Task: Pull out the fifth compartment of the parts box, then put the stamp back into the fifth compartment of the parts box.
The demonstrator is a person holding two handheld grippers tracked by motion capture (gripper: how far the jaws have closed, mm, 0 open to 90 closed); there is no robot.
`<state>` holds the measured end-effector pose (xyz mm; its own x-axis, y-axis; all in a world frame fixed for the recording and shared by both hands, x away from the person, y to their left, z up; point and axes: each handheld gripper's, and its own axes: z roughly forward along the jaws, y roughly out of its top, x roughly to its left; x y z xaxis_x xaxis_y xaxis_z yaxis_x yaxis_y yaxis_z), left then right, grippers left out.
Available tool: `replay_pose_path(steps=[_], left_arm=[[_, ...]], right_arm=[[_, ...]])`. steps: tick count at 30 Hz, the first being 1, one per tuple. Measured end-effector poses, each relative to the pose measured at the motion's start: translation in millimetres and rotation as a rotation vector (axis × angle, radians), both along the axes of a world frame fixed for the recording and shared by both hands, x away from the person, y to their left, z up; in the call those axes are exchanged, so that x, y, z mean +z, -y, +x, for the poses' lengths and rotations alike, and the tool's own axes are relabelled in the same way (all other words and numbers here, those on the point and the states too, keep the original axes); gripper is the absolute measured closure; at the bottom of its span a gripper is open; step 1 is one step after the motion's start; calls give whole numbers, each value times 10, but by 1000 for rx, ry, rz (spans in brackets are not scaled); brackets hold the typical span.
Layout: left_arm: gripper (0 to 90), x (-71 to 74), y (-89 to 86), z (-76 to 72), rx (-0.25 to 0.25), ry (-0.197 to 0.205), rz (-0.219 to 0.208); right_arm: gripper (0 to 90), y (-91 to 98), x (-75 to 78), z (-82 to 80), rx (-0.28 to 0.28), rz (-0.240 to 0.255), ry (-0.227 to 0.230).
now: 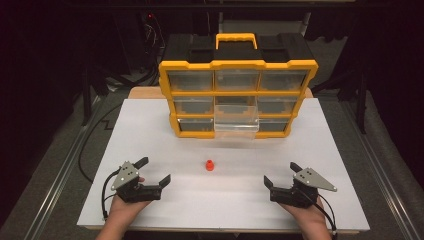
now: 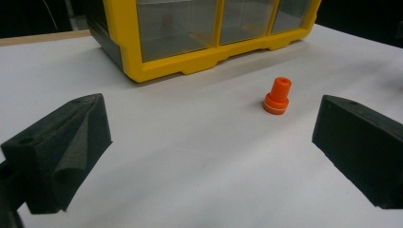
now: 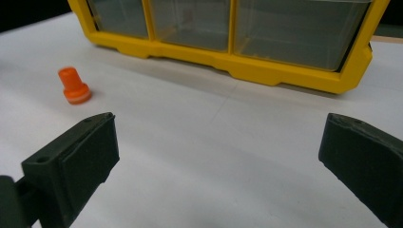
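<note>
A small orange stopper-shaped part [image 1: 209, 165] stands upright on the white table [image 1: 150, 130], midway between my hands. A yellow and black drawer organiser [image 1: 238, 85] stands behind it, with its bottom middle clear drawer [image 1: 236, 121] pulled out. My left gripper [image 1: 154, 171] rests open at the front left, nothing between its jaws. My right gripper [image 1: 281, 175] rests open at the front right, also holding nothing. In the left gripper view the orange part [image 2: 277, 96] sits ahead and to the right of the gripper [image 2: 214, 147]. In the right gripper view the part [image 3: 74, 85] sits to the far left of the gripper [image 3: 218, 156].
The organiser [image 2: 199, 33] has three rows of clear drawers and a yellow handle [image 1: 236, 39] on top. Its yellow frame [image 3: 247, 66] meets the table surface. Cables [image 1: 95, 135] run along the floor at the left, beside a metal rail [image 1: 60, 175].
</note>
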<state>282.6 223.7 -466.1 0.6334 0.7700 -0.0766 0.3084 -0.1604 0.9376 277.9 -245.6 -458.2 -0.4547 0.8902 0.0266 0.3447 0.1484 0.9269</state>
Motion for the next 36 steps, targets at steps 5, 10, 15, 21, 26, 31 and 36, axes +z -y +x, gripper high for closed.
replay_pose_path(steps=[5,10,15,21,26,31,36], left_arm=[[3,-5,11,4,-3,5,10],[3,-14,25,4,6,8,22],[3,-12,24,-23,4,11,23],[3,-7,14,-11,8,9,5],[3,-20,5,4,8,3,14],[3,-18,6,-5,7,5,10],[3,-15,-3,8,8,5,-4]], right_arm=[[2,-14,4,67,3,-38,8],[2,-31,0,137,2,-71,3],[2,-41,2,138,12,-71,1],[2,-97,42,90,29,-89,13],[2,-125,44,82,34,-116,23],[3,-151,15,100,35,-137,-1],[2,-183,-1,102,35,-163,-17]])
